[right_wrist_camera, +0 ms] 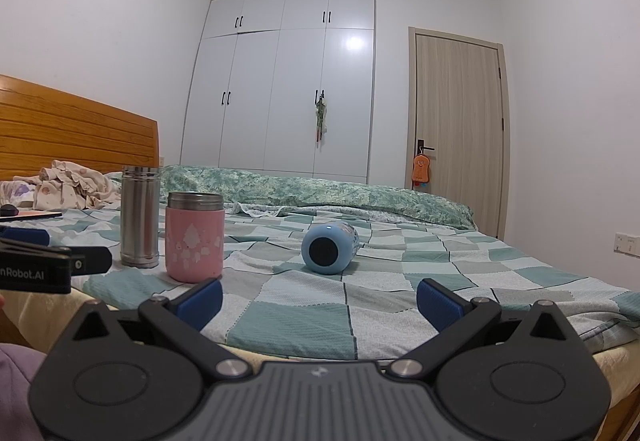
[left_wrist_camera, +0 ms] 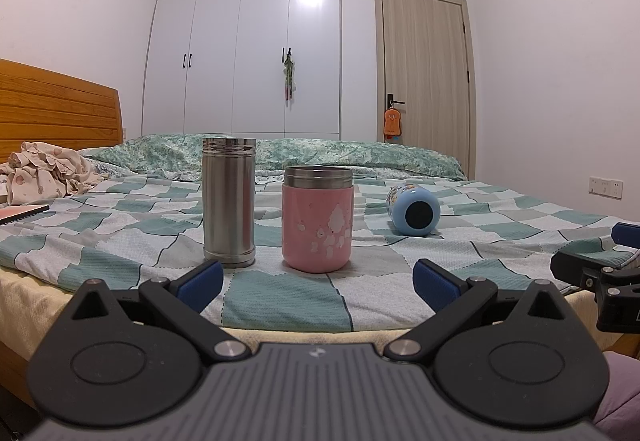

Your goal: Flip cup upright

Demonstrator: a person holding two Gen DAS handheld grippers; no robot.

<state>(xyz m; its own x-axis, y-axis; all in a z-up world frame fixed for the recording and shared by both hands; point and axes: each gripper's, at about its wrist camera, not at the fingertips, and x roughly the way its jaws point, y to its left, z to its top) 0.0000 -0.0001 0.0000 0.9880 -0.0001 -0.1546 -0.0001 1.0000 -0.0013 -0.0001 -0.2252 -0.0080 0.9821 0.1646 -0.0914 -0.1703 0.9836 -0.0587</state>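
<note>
A light blue cup (left_wrist_camera: 414, 211) lies on its side on the checkered bedspread, its dark round base facing me; it also shows in the right wrist view (right_wrist_camera: 329, 248). A pink cup (left_wrist_camera: 318, 219) (right_wrist_camera: 194, 237) and a taller steel cup (left_wrist_camera: 229, 201) (right_wrist_camera: 140, 217) stand upright to its left. My left gripper (left_wrist_camera: 318, 281) is open and empty at the bed's near edge, in front of the pink cup. My right gripper (right_wrist_camera: 319, 297) is open and empty, in front of the blue cup and apart from it.
The bed (left_wrist_camera: 120, 241) fills the view, with a wooden headboard (left_wrist_camera: 56, 109) and crumpled clothes (left_wrist_camera: 48, 171) at the left and a green quilt (right_wrist_camera: 320, 189) along the back. A white wardrobe (left_wrist_camera: 248, 41) and a door (left_wrist_camera: 426, 69) stand behind. Each gripper shows at the edge of the other's view.
</note>
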